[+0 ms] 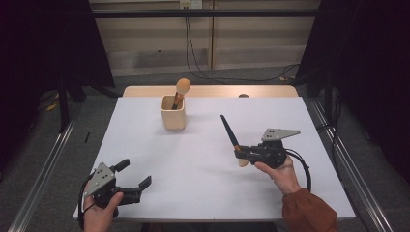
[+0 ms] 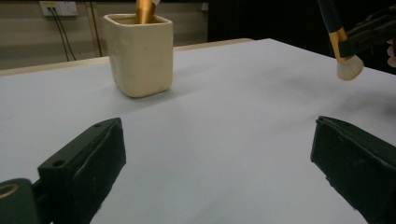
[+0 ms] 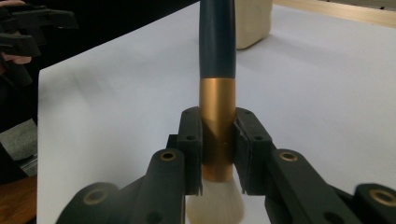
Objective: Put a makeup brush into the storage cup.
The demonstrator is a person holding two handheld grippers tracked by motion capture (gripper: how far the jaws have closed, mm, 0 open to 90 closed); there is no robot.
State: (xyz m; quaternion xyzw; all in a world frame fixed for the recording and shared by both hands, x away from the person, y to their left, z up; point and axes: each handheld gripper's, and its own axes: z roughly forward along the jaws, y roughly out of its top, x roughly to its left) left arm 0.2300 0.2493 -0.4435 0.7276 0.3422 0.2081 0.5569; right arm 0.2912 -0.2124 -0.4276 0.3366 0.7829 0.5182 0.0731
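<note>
Dark-handled makeup brush with a gold ferrule and pale bristles was pinched by the right gripper above the white table, handle slanting away toward the far edge; the left gripper sat near the front left corner, jaws spread and empty. Well apart stood a cream square ceramic cup holding a round-headed tan brush.

From the left gripper view, the cup stood ahead, the held brush at upper right.

From the right gripper view, both jaws pressed the ferrule, bristles below

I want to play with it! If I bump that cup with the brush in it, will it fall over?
Probably not easily: the cup looks squat, thick-walled and flat-bottomed. A hard knock might tip it, since the brush sticks out above its rim.
</note>
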